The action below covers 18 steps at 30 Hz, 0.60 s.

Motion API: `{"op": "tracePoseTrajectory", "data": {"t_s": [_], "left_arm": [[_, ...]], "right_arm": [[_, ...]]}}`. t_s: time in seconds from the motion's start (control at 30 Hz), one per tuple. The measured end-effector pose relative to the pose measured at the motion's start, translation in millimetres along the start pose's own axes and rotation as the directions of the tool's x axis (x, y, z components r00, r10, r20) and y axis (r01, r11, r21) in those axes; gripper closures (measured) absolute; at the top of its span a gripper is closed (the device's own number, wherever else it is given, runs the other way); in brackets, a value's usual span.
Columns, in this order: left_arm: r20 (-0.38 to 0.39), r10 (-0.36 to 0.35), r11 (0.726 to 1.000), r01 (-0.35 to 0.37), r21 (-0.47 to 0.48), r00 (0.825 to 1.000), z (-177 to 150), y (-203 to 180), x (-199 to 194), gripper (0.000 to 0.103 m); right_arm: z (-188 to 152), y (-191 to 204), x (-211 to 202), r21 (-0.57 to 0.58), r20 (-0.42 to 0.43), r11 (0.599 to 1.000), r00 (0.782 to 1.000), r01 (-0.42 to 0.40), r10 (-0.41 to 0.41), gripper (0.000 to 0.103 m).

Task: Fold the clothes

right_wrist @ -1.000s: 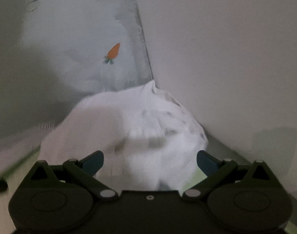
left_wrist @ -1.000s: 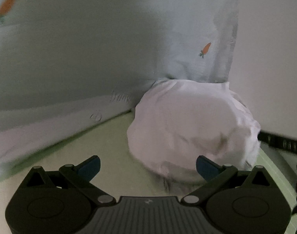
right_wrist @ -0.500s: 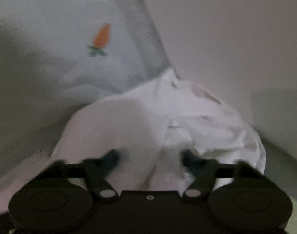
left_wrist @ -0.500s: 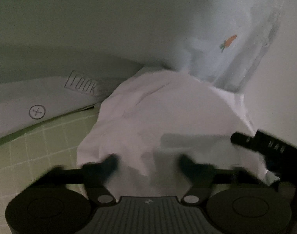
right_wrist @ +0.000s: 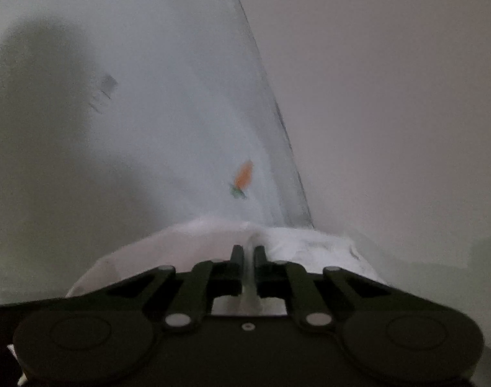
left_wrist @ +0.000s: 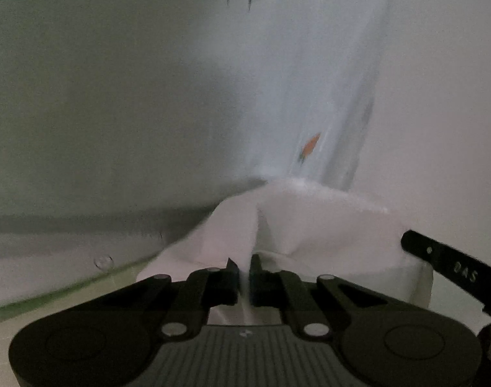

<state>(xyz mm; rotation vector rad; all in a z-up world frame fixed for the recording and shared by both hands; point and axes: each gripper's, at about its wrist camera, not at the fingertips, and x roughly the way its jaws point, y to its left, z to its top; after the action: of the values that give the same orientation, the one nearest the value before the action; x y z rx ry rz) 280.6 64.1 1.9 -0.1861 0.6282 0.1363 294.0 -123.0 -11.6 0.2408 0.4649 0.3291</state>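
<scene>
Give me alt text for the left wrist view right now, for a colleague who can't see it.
The left hand-held gripper is shut on a fold of the white garment, which bunches up in front of it. Behind hangs a pale blue sheet with a carrot print; part of the right hand-held gripper shows at the right edge, above a green mat.

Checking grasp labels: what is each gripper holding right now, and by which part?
Both are shut on the white garment: left gripper pinches a raised fold of it, right gripper another fold. Which part of the garment cannot be told.
</scene>
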Motion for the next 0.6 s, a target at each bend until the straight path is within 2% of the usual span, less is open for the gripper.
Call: {"op": "tracePoseTrajectory", "data": {"t_s": [0.1, 0.23, 0.3, 0.4, 0.5, 0.6], "left_arm": [[0.090, -0.017, 1.000, 0.019, -0.018, 0.996, 5.5, -2.6, -61.3, 0.098], [0.231, -0.031, 0.999, 0.035, -0.014, 0.973, 8.2, -1.4, -153.9, 0.098], [0.296, -0.048, 0.998, 0.057, -0.021, 0.954, 8.0, 3.9, -201.3, 0.098], [0.397, -0.055, 0.997, 0.070, -0.023, 0.916, 2.3, 17.4, -274.7, 0.098], [0.474, -0.045, 0.998, 0.065, -0.026, 0.879, -8.5, 30.2, -337.1, 0.098], [0.520, -0.007, 0.999, 0.027, -0.032, 0.854, -27.5, 50.6, -396.3, 0.098]], "right_arm": [[15.6, 14.9, -57.2, -0.013, 0.067, 0.998, 0.996, -0.058, 0.058, 0.096], [28.6, 42.4, -137.4, -0.032, 0.175, 0.991, 0.975, -0.131, 0.135, 0.096], [34.0, 56.0, -175.5, -0.045, 0.225, 0.986, 0.960, -0.162, 0.168, 0.096], [39.7, 75.8, -230.1, -0.061, 0.290, 0.975, 0.931, -0.213, 0.221, 0.096], [38.0, 104.0, -284.3, -0.097, 0.347, 0.960, 0.895, -0.262, 0.279, 0.096], [25.7, 137.7, -326.3, -0.124, 0.360, 0.934, 0.862, -0.335, 0.357, 0.096]]}}
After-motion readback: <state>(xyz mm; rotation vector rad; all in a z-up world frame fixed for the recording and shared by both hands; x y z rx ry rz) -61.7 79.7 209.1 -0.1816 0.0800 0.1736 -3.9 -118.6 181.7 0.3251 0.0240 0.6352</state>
